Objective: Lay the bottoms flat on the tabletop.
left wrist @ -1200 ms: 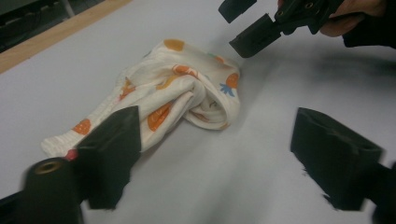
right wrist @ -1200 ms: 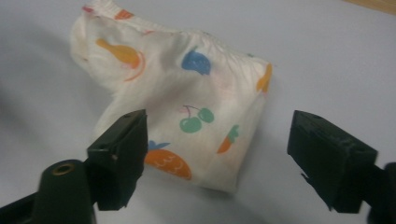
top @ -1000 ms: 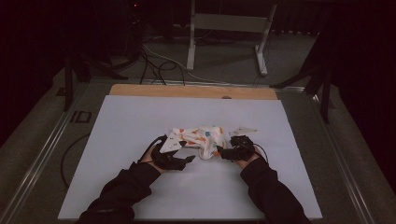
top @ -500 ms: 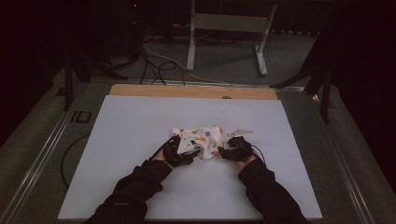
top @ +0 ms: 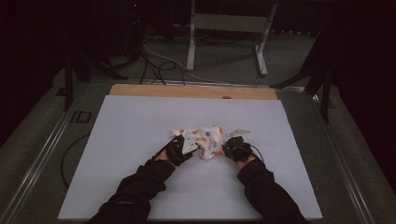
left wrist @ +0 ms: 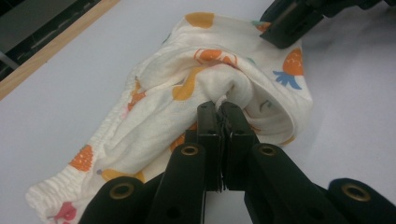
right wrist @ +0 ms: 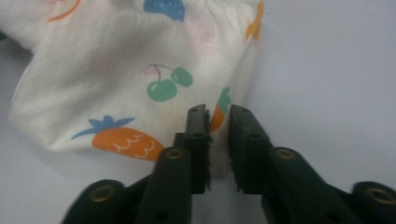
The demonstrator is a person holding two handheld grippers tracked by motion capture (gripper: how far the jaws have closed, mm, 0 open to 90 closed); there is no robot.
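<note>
Cotton printed with carrots and cherries: one small white garment (top: 204,140) lies bunched near the centre of the white table (top: 116,140), its long axis running from 9 to 3 o'clock in the high view. Two grippers work it. The left gripper (left wrist: 218,108), its jaws just closing, pinches a fold; the right gripper (right wrist: 218,114), also closing, straddles the cloth's edge with a gap remaining.

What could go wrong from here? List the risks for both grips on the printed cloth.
1. The left gripper has just closed on one thin fold of the printed cloth; a pull may slip it free.
2. The right gripper has been closing, yet a narrow gap remains with only the cloth's edge between its jaws, so it may miss.
3. The cloth lies bunched, so lifting could drag extra layers.
</note>
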